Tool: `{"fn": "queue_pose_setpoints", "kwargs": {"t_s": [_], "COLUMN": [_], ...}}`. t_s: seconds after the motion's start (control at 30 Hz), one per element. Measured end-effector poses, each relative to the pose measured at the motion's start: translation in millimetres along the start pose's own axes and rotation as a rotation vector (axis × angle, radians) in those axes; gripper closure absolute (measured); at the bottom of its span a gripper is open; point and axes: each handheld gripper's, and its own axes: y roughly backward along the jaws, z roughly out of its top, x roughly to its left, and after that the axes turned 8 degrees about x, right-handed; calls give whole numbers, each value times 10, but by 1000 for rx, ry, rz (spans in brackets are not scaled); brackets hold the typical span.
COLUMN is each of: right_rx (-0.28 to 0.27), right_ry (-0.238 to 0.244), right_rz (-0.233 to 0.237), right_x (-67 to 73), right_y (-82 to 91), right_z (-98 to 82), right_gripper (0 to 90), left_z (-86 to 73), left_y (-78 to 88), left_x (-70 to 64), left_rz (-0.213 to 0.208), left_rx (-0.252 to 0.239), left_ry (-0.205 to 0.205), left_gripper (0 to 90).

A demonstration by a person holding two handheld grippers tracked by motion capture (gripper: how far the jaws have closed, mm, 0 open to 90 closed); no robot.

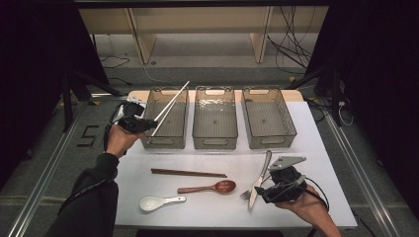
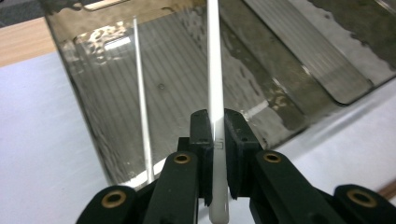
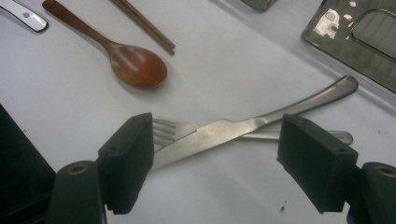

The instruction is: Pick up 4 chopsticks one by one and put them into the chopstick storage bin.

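Note:
My left gripper [image 1: 143, 123] [image 2: 214, 121] is shut on a pair of white chopsticks [image 1: 170, 106]. It holds them slanting up over the left clear bin [image 1: 163, 143] [image 2: 280, 70]. One white chopstick [image 2: 215, 70] is pinched between the pads. A second thin white stick [image 2: 142, 107] runs beside it on the left. My right gripper [image 1: 261, 191] [image 3: 215, 140] hovers open, its jaws wide apart on either side of a steel knife [image 1: 261, 175] [image 3: 224, 130]. The knife lies crossed over a steel fork [image 1: 245, 195] [image 3: 166, 133] at the table's front right.
A middle bin [image 1: 215, 142] and a right bin [image 1: 269, 142] stand in a row beside the left one. Brown chopsticks [image 1: 188, 173] [image 3: 144, 25], a wooden spoon [image 1: 212, 187] [image 3: 135, 65] and a white ceramic spoon [image 1: 158, 201] [image 3: 23, 16] lie on the white table [image 1: 316, 148].

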Motion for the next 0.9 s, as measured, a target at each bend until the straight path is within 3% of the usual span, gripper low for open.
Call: {"fn": "queue_pose_setpoints", "kwargs": {"t_s": [0.77, 0.9], "right_rx": [7, 7], "right_ry": [5, 7], "right_rz": [6, 10], "right_x": [5, 2], "right_y": [-10, -5], "right_z": [-2, -2], "right_gripper": [285, 286], "left_z": [29, 37], "left_y": [-293, -321], "left_x": [122, 114], "left_rz": [31, 41], "left_rx": [73, 85], "left_ry": [98, 94], "left_gripper": [821, 820]}}
